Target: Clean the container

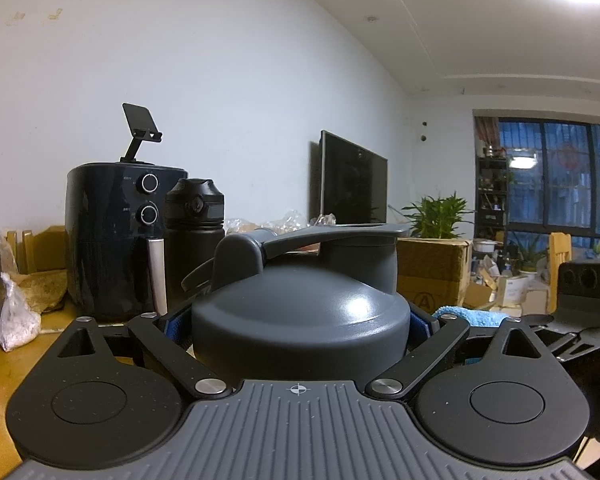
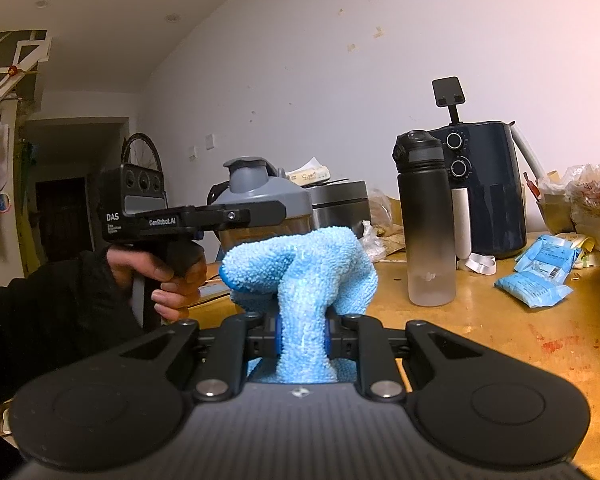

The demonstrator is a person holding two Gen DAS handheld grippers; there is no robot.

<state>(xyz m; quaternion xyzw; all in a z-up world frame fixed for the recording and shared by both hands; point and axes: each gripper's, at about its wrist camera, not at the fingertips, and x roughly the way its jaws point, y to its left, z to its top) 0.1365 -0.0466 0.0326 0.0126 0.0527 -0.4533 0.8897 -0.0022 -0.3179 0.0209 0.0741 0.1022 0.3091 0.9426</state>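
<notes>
Between the left tool's [image 1: 300, 332] clenched jaws sits the container [image 1: 300, 320]; right tool [image 2: 302, 338] grips cloth [image 2: 300, 276].

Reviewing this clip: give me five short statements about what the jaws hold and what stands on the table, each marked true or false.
1. The right gripper has its jaws shut on a blue cloth. True.
2. The left gripper holds the black bottle. False: it grips the grey-lidded shaker; the black bottle stands free.
3. The shaker's lid is off. False: it is on.
4. A dark air fryer stands behind the black bottle. True.
5. The cloth is red. False: blue.
</notes>
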